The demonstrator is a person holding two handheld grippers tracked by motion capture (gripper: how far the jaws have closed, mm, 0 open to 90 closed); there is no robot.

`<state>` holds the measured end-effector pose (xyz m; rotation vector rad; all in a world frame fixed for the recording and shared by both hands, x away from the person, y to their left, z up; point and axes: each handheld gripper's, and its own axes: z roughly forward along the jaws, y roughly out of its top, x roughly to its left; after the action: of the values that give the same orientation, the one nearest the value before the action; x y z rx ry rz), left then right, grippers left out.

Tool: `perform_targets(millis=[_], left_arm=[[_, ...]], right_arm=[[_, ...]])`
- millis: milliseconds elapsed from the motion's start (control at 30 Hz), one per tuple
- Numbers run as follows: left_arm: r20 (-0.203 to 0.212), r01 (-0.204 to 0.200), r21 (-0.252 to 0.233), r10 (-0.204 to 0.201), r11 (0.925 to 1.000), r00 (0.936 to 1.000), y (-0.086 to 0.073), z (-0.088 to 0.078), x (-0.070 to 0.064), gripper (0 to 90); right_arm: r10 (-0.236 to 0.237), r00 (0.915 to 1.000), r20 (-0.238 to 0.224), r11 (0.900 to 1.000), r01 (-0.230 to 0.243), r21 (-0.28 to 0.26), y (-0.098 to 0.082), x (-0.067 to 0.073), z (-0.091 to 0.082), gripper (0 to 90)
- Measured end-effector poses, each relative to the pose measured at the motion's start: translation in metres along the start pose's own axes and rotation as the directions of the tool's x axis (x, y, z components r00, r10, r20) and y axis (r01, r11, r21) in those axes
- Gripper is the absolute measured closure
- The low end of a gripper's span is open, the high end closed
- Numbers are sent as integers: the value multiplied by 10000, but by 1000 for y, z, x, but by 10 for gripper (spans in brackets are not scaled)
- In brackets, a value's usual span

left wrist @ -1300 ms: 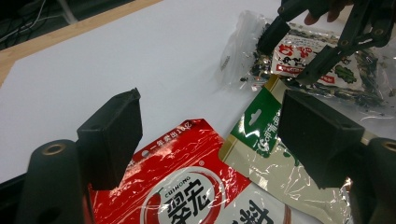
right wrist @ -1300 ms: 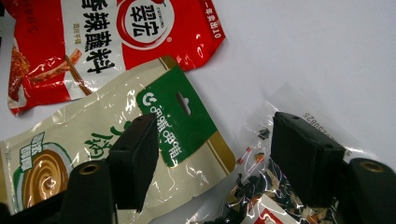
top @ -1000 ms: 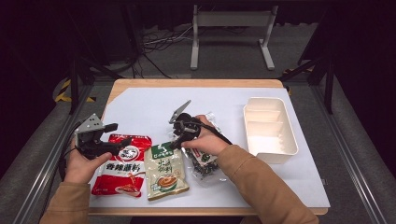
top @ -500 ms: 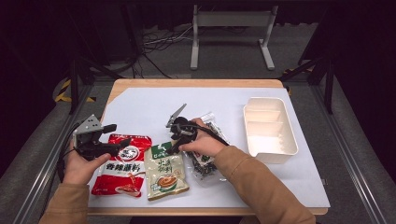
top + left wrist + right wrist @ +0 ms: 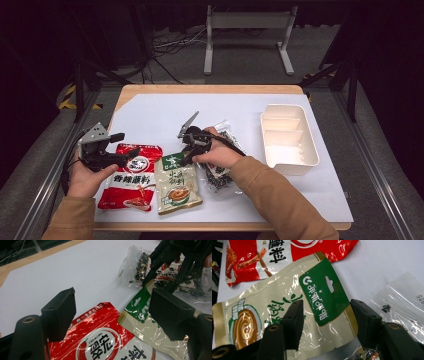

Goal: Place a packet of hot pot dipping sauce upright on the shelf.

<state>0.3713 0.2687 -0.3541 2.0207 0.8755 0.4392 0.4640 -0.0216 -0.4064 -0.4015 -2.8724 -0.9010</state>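
Note:
Three packets lie side by side at the table's front. A red snack packet (image 5: 131, 177) is at the left, and my left gripper (image 5: 125, 145) hovers open over its top edge (image 5: 100, 340), jaws wide, nothing between them. In the middle is a beige packet with a green header (image 5: 176, 182). My right gripper (image 5: 186, 154) is tipped down over that header (image 5: 322, 295), and its jaws have just been closing. They still stand apart either side of the header without pressing on it. A clear bag of dark pieces (image 5: 222, 175) lies under the right hand.
A white compartment tray (image 5: 287, 137) stands at the right on the white sheet (image 5: 150, 115) that covers the wooden table. Bare sheet stretches behind the packets. Cables and a metal stand sit on the floor beyond the table's far edge.
Both hands have kept their places and no packet has shifted. The right gripper's jaws look a little narrower over the green header.

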Motion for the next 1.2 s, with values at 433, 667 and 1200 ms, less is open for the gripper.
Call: perform_targets(millis=[433, 667, 1200], left_arm=[[-20, -76, 17, 76, 10000, 10000, 0, 1, 0, 223], [-25, -89, 16, 89, 10000, 10000, 0, 1, 0, 223], [-19, 15, -10, -15, 10000, 10000, 0, 0, -1, 223]], right_arm=[[-751, 9971, -151, 9936, 761, 833, -2, 6, 0, 731], [-1041, 9945, 97, 9874, 1022, 1205, -2, 9, 6, 792], [-1262, 9914, 349, 9793, 1189, 1637, 0, 13, 10, 900]])
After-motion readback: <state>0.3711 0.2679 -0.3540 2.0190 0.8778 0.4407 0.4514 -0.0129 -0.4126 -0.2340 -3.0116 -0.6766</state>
